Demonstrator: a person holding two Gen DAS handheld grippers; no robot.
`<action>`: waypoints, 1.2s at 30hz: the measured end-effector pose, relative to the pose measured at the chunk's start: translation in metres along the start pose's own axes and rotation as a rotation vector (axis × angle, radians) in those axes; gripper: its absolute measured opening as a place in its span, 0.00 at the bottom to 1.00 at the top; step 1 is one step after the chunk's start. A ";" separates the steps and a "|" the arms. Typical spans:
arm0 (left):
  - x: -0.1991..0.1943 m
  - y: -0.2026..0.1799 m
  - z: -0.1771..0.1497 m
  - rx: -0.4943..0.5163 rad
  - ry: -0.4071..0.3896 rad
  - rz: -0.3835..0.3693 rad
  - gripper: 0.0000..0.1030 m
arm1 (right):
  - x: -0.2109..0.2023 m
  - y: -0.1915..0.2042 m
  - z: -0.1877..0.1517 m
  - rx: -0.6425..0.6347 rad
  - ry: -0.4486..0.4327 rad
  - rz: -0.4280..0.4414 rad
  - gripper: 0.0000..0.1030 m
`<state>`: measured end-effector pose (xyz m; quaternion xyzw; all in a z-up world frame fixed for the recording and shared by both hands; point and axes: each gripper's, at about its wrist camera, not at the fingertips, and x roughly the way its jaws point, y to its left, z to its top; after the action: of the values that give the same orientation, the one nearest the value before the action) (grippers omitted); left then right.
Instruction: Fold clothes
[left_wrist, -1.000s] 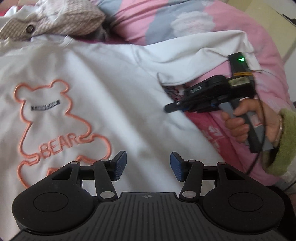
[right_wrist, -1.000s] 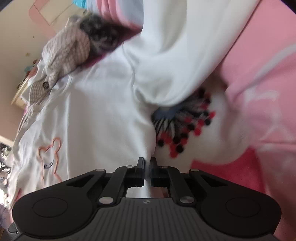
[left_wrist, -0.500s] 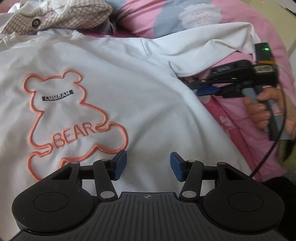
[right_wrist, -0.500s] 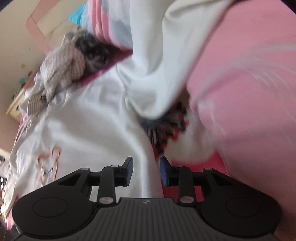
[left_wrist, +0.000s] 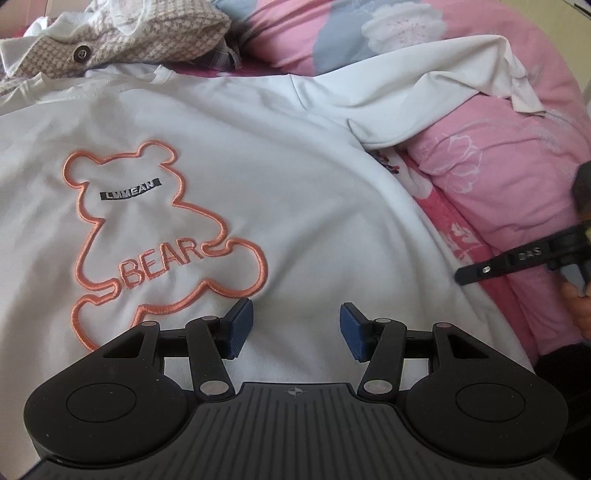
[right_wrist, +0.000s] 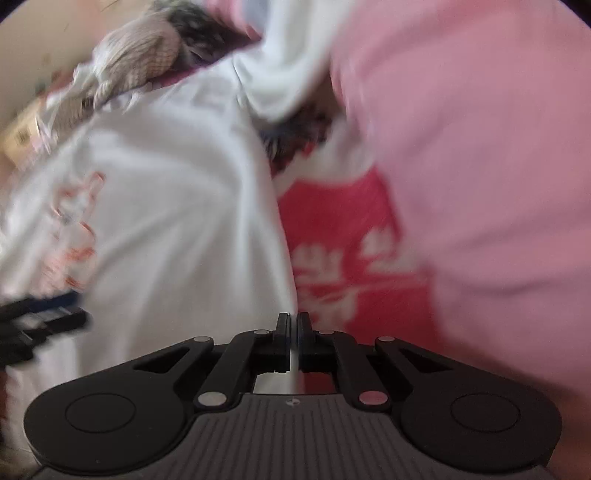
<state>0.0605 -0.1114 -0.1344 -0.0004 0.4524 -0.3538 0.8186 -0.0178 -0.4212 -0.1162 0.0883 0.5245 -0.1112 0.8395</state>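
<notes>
A white sweatshirt (left_wrist: 280, 155) with an orange bear outline and the word BEAR lies spread face up on the bed. Its right sleeve (left_wrist: 424, 99) lies crumpled over the pink quilt. My left gripper (left_wrist: 293, 328) is open and empty, low over the shirt's lower front. My right gripper (right_wrist: 293, 328) is shut on the shirt's right side edge (right_wrist: 284, 258), near the hem; the view is blurred. It also shows at the right edge of the left wrist view (left_wrist: 476, 273). The left gripper appears at the left edge of the right wrist view (right_wrist: 48, 317).
A pink floral quilt (left_wrist: 491, 166) bulges along the shirt's right side. A beige checked garment (left_wrist: 122, 40) with a button lies piled beyond the collar. The red floral sheet (right_wrist: 343, 236) shows beside the shirt's edge.
My right gripper let go near the armpit, opened, moved down along the shirt's right edge towards the hem, and shut on the edge there. The left gripper drifted slightly and stayed open.
</notes>
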 end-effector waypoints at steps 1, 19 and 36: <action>0.000 -0.001 0.000 0.002 0.000 0.004 0.51 | -0.004 0.006 -0.003 -0.045 -0.023 -0.062 0.04; -0.011 0.000 -0.003 0.009 -0.009 0.036 0.51 | -0.026 0.027 -0.047 -0.473 0.181 -0.133 0.11; -0.017 0.005 -0.004 -0.020 -0.029 0.032 0.51 | -0.038 0.071 0.007 -0.536 -0.007 0.000 0.13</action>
<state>0.0553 -0.0969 -0.1259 -0.0064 0.4440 -0.3359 0.8306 -0.0085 -0.3515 -0.0766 -0.1375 0.5323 0.0310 0.8348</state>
